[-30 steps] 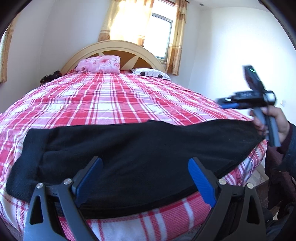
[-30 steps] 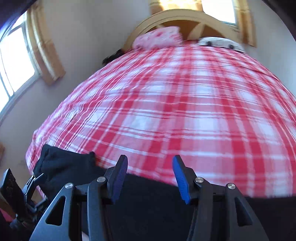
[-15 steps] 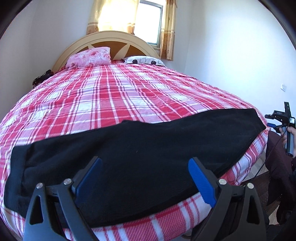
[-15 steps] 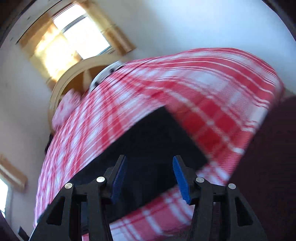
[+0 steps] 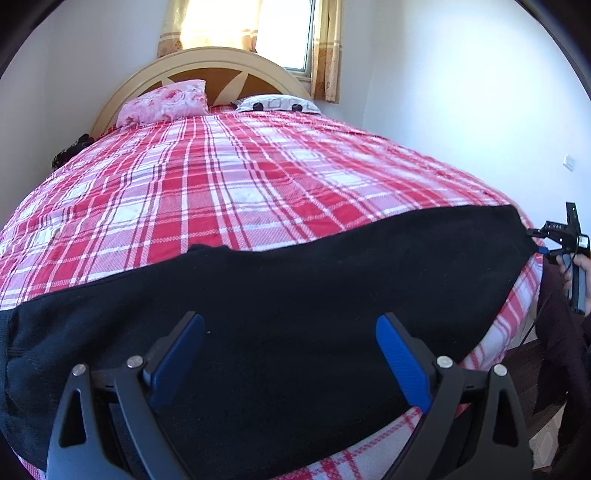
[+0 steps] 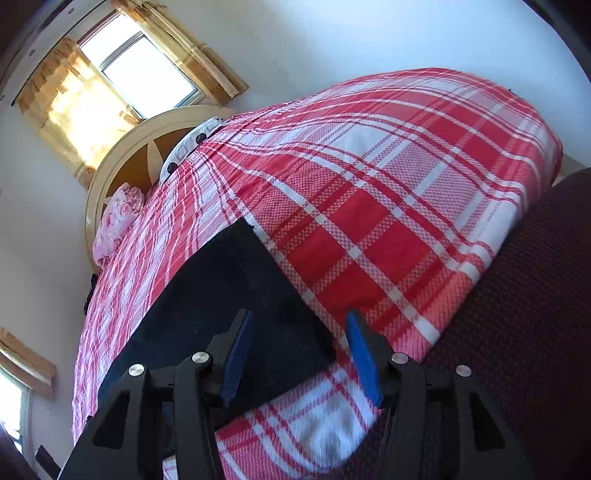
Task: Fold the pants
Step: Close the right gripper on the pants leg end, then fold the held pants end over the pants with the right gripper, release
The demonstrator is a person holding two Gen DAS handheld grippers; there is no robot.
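So the bed [image 5: 258, 177] takes up nearly everything, covered in a red, pink and white plaid spread, with a cream arched headboard [image 5: 207, 62] at the far end under a curtained window [image 5: 280, 33]. Two pillows sit against it: a pink floral pillow [image 5: 166, 99] and a white patterned pillow [image 5: 277, 103].

The black pants [image 5: 295, 302] lie flat in a long band across the near edge of the bed, one end reaching the corner on the right.

The left gripper [image 5: 290, 354] hangs over the middle of the pants with its blue pads spread wide, nothing pinched. The right gripper [image 6: 299, 350] is tilted over the square end of the pants at the bed's corner, jaws apart and straddling that corner of fabric; I think it's not touching, but it's hard to tell from this angle.
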